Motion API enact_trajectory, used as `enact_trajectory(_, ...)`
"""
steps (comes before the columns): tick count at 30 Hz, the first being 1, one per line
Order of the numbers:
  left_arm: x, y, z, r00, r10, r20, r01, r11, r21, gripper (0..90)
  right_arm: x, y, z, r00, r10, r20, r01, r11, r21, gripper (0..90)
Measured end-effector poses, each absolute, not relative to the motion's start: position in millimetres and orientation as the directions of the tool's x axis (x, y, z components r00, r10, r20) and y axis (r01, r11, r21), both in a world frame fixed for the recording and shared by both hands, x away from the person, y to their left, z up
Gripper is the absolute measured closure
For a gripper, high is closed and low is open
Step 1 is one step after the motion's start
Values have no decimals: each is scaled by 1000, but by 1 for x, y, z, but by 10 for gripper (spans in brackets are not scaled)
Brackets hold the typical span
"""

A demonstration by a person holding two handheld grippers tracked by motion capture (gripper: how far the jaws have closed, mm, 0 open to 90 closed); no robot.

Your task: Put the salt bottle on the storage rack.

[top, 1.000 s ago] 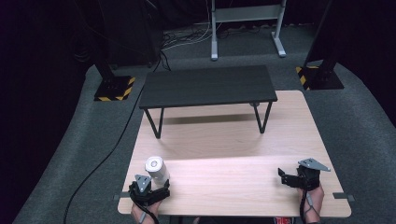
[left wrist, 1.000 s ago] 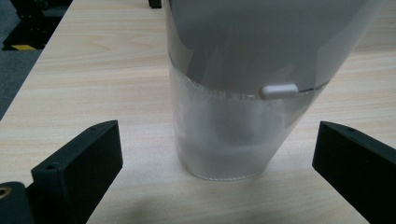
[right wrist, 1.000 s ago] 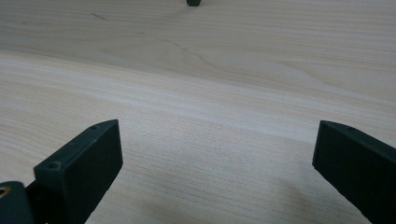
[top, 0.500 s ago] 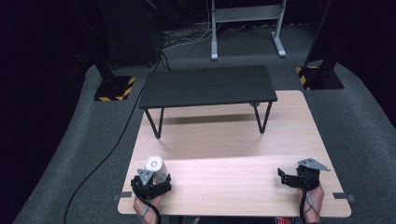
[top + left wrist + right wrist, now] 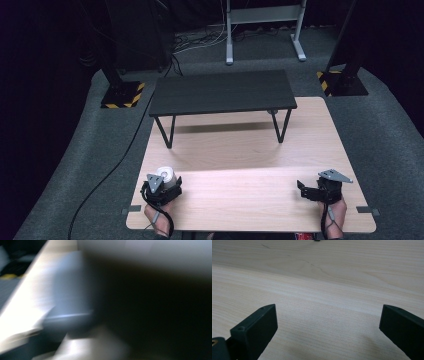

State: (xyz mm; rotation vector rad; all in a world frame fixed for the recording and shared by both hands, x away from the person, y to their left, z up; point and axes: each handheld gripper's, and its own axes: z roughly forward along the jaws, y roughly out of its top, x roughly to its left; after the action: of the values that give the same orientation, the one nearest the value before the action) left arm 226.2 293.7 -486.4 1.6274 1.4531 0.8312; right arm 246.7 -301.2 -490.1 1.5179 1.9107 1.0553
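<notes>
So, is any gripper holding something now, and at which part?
The left gripper seems to grip the white cylinder-shaped object; where cannot be told. The right gripper holds nothing.

I see a small raised shelf (image 5: pixel 222 92) standing at the table's (image 5: pixel 250 200) far end, my left gripper (image 5: pixel 162 187) against a cylindrical object (image 5: pixel 166 175) at the near-left corner, my right gripper (image 5: pixel 312 190) near-right.

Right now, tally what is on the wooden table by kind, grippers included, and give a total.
Black raised shelf: 1
White cylindrical object, at the left gripper: 1
Grippers, that one and the right gripper: 2
Total: 4
</notes>
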Motion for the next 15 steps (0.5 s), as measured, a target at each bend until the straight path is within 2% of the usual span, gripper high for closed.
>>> enact_trajectory(15, 224, 297, -485, 160, 986, -41, 480, -41, 877, 287, 246, -302, -490, -271, 958, 98, 588, 84, 804, 4)
